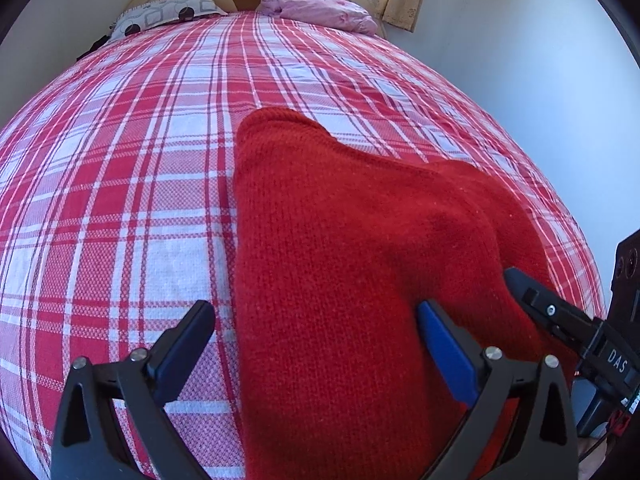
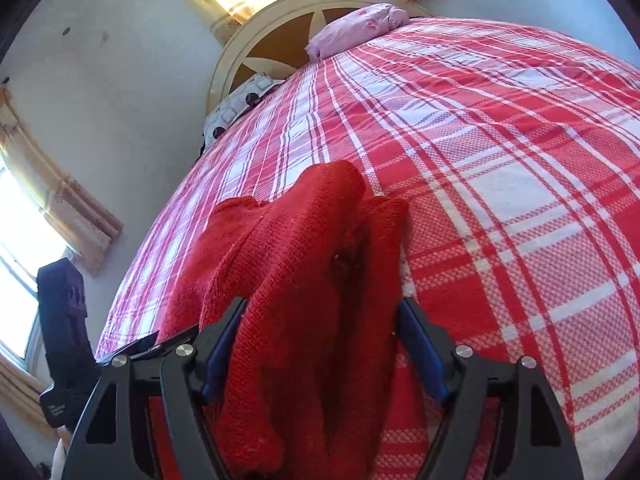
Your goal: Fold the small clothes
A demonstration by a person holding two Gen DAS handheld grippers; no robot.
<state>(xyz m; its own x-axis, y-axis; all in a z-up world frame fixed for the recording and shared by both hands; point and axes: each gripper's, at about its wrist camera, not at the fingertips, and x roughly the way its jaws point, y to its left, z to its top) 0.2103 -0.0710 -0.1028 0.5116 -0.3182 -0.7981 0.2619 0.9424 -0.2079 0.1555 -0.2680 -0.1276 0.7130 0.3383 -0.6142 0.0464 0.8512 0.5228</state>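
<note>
A red knitted garment (image 1: 340, 272) is spread on the checked bedspread (image 1: 120, 200), bunched at its right side and not yet folded. The left gripper (image 1: 316, 320) is spread wide over it, released. The right gripper (image 2: 320, 320) is parted around a bunched ridge; whether it is gripped cannot be told.

"DAS" on right tongs (image 1: 520, 284) body, white letters

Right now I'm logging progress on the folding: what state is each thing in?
Red sweater: bunched, lying on the bed, not yet neatly folded.
Left gripper: open, over the sweater's edge.
Right gripper: open, sweater fabric between its fingers.
Bedspread: spread flat.
Pink pillow: crumpled, at the headboard.
</note>
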